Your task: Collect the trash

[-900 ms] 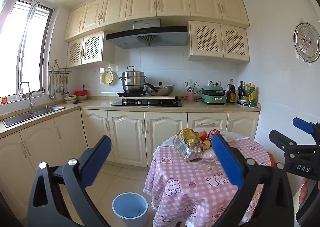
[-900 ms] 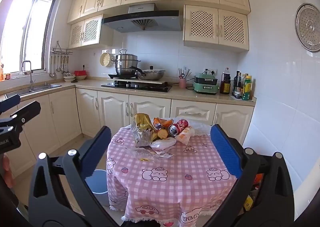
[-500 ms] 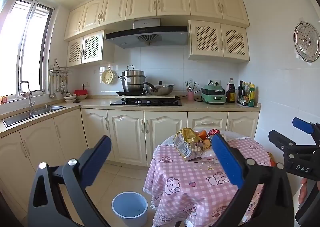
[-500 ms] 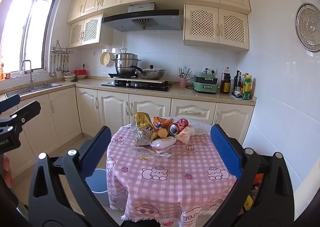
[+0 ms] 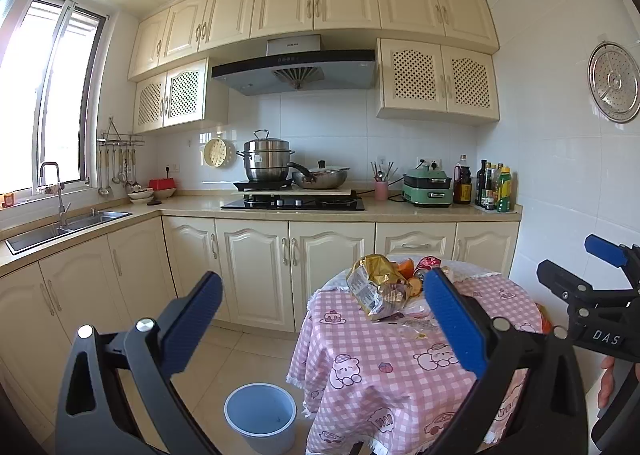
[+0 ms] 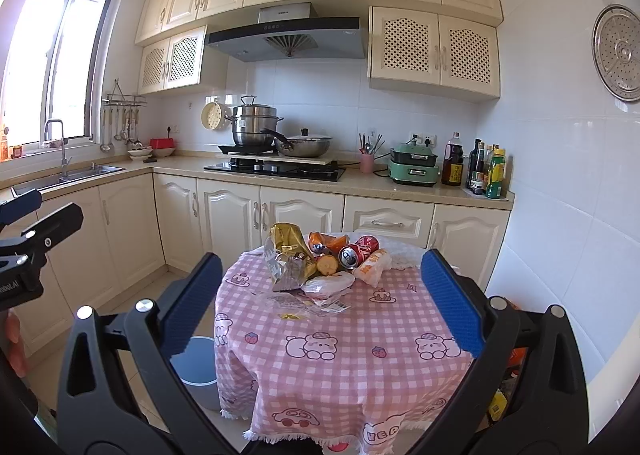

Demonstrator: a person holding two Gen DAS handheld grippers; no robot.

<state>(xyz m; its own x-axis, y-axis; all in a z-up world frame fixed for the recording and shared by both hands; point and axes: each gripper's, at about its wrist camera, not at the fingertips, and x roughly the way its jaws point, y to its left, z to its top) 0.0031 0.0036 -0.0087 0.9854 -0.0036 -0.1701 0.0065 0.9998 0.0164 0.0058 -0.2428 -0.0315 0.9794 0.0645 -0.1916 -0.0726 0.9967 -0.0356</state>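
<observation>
1. We are holding the left claw [image 5: 320, 319] spread wide, with nothing between its blue pads; it is hanging in the air short of the table [image 5: 400, 367].
2. We are holding the right claw [image 6: 320, 295] just as wide and empty, facing the table's pink checked cloth [image 6: 340, 355].
3. The trash is sitting in a heap at the far side of the table: a crumpled gold snack bag [image 6: 286, 255], a red can [image 6: 356, 253] lying on its side, an orange wrapper [image 6: 332, 243], a white plastic wrapper [image 6: 328, 283] and flat scraps in front.
4. A blue bin [image 5: 260, 415] is standing on the floor just beside the table, to its left.
</observation>
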